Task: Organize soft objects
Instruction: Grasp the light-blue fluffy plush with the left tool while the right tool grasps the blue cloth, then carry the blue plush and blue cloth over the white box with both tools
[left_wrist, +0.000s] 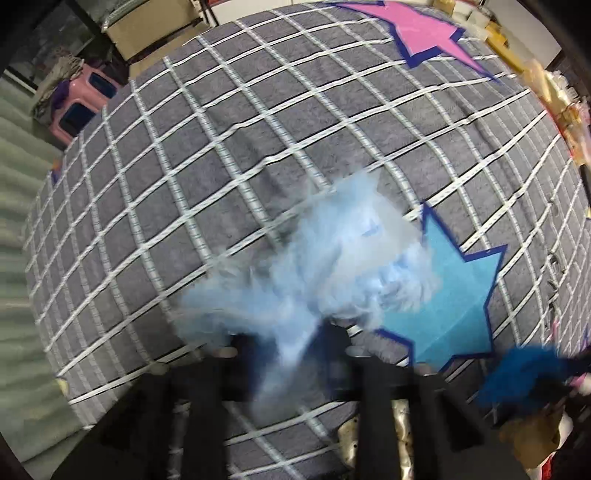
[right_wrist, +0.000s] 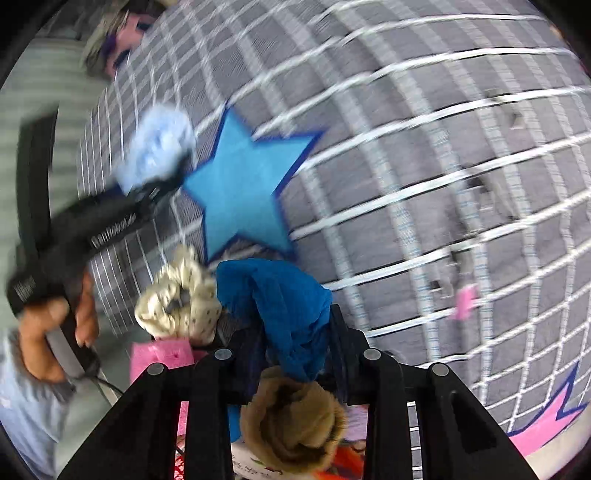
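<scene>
Left tool (left_wrist: 291, 350) clenching pale-blue fluff (left_wrist: 332, 258), right tool (right_wrist: 295, 332) gripping dark-blue cloth (right_wrist: 288, 302); lifting straight, avoiding snagging neighbours.

**Pale blue fluff pinched over the checked cloth**

The left gripper (left_wrist: 291, 343), at the bottom centre of the frame, has its black jaws closed on a light blue fluffy piece (left_wrist: 325, 266), probably a furry scrunchie, though blur hides its shape. The fluff spreads up from the fingertips across the middle of the frame and overlaps the left points of a blue star patch (left_wrist: 454, 302) at the lower right. Both lie on a grey cloth with a white grid (left_wrist: 229, 155). A pink star patch (left_wrist: 424, 33) sits at the top right. A dark blue fabric piece (left_wrist: 524, 373) shows at the lower right edge, and a pink plastic stool (left_wrist: 85, 96) stands at the upper left.
</scene>
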